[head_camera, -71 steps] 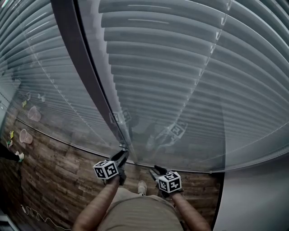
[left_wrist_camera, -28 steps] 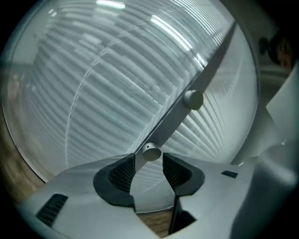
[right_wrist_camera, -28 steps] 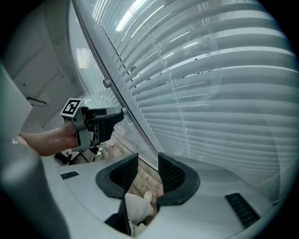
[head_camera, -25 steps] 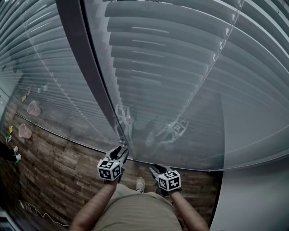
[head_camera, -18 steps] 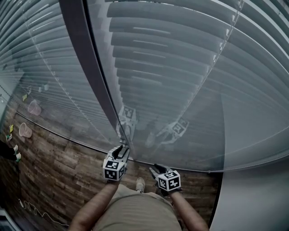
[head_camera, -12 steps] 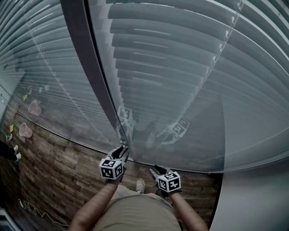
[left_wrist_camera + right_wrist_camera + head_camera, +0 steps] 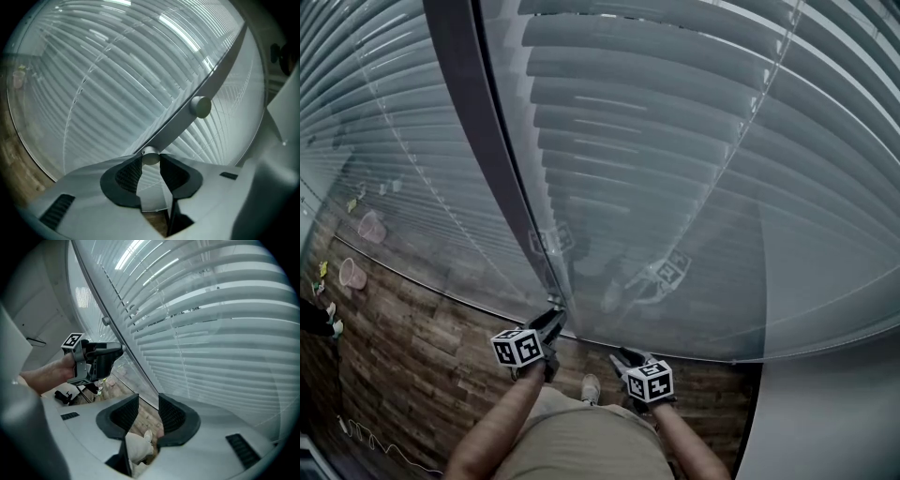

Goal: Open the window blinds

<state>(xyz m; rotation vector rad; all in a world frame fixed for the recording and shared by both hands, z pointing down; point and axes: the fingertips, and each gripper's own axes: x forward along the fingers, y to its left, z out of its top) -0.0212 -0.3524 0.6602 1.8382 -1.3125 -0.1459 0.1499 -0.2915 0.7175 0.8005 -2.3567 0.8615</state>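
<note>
Grey slatted blinds [image 7: 675, 141] hang behind glass, split by a dark upright frame [image 7: 478, 141]. In the left gripper view a small silver knob [image 7: 150, 158] at the foot of the frame [image 7: 187, 126] sits between my left gripper's [image 7: 150, 161] pads. The jaws have just been closing and now press on it. A second knob [image 7: 201, 106] sits higher on the frame. In the head view the left gripper [image 7: 551, 323] touches the frame's base. My right gripper [image 7: 625, 357] hangs beside it, open, with only floor showing between its pads [image 7: 171, 416].
Wood-plank floor [image 7: 412, 356] runs along the glass. Pink cups [image 7: 353, 274] stand on it at the far left, and a thin cable [image 7: 375, 441] lies at the lower left. A plain white wall [image 7: 825, 412] stands at the right. The person's shoe [image 7: 593, 387] is below the grippers.
The left gripper has rolled about its own axis at the frame's base, its marker cube swinging left. The right gripper has kept still.
</note>
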